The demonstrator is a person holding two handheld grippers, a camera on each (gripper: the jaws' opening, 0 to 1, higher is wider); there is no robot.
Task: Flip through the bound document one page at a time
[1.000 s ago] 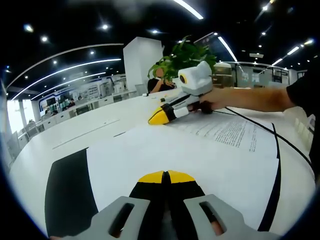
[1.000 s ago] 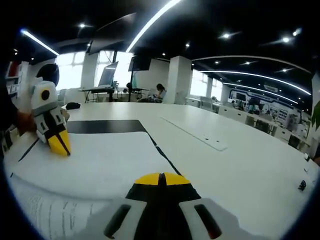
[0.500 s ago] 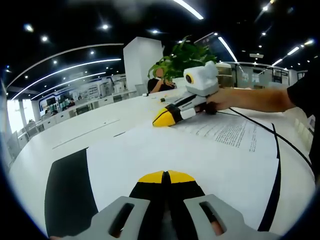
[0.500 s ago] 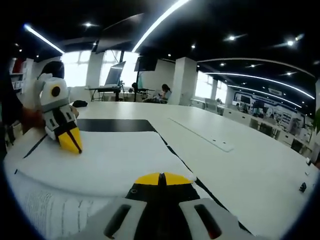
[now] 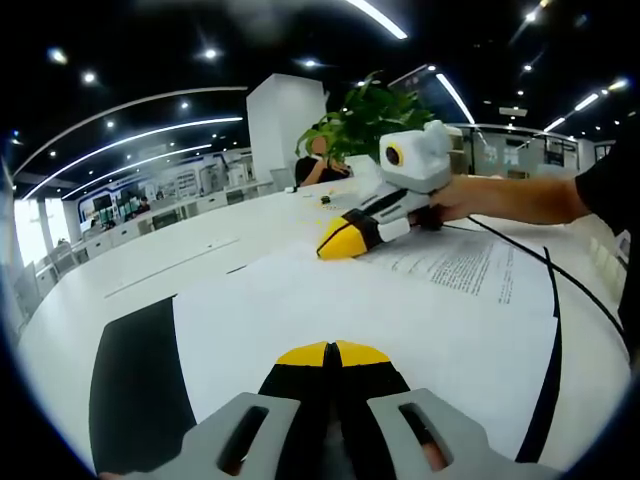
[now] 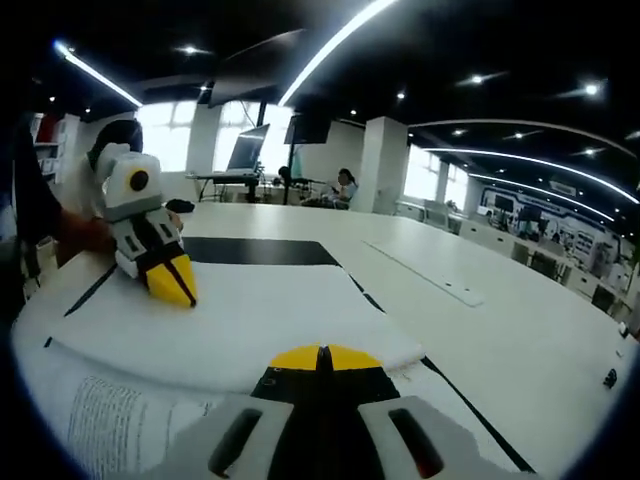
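- At the bottom centre of the left gripper view, the left gripper (image 5: 333,352) rests on the bound document's (image 5: 300,310) blank page, jaws pressed together.
- Mid-frame, that page stretches away toward the upper right.
- Farther off, the right gripper (image 5: 338,240), jaws shut, pinches the page's far corner, lifted off the printed page (image 5: 470,265); it is the better placed for turning.

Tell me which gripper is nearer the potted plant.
Right. The right gripper sits at the document's far edge, below the potted plant; the left gripper rests on the document's near side.
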